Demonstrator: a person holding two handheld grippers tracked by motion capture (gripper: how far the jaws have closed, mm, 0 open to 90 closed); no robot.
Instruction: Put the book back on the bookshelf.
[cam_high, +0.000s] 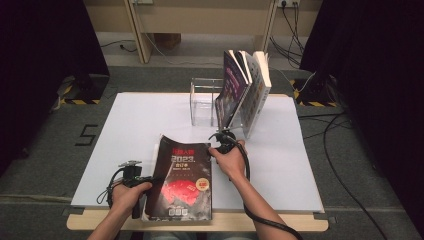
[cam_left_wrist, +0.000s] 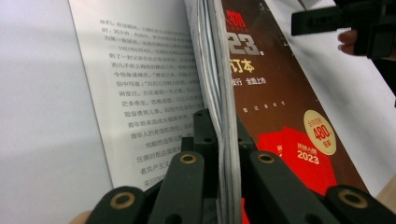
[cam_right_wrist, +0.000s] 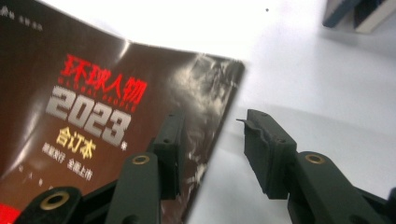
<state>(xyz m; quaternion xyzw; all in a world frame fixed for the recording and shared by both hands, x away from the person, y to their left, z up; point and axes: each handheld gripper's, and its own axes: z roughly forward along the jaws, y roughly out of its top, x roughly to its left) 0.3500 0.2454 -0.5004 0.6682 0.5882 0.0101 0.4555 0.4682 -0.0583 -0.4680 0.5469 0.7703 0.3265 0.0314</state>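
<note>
Near the front edge of the white worktop (cam_high: 135, 120) lies one thick magazine (cam_high: 183, 180), its long axis running from the person toward the far side, title end away from the person. Its dark brown glossy cover carries red Chinese characters, a big silver "2023", a red splash lower down and a yellow round badge reading 480. The far left corner of the cover curls upward. The left gripper (cam_high: 138, 176) has its fingers (cam_left_wrist: 205, 135) closed on the magazine's left edge, pinching the cover and a sheaf of pages, with a printed text page folded out beneath. The right gripper (cam_high: 225, 141) sits at the magazine's far right corner; its fingers (cam_right_wrist: 268, 149) stand spread apart, one over the cover, one over bare worktop, gripping nothing. Farther back, two books (cam_high: 245, 90) stand leaning against each other beside one clear plastic box (cam_high: 205, 102). Two hands hold the grippers, cables trailing from each.
</note>
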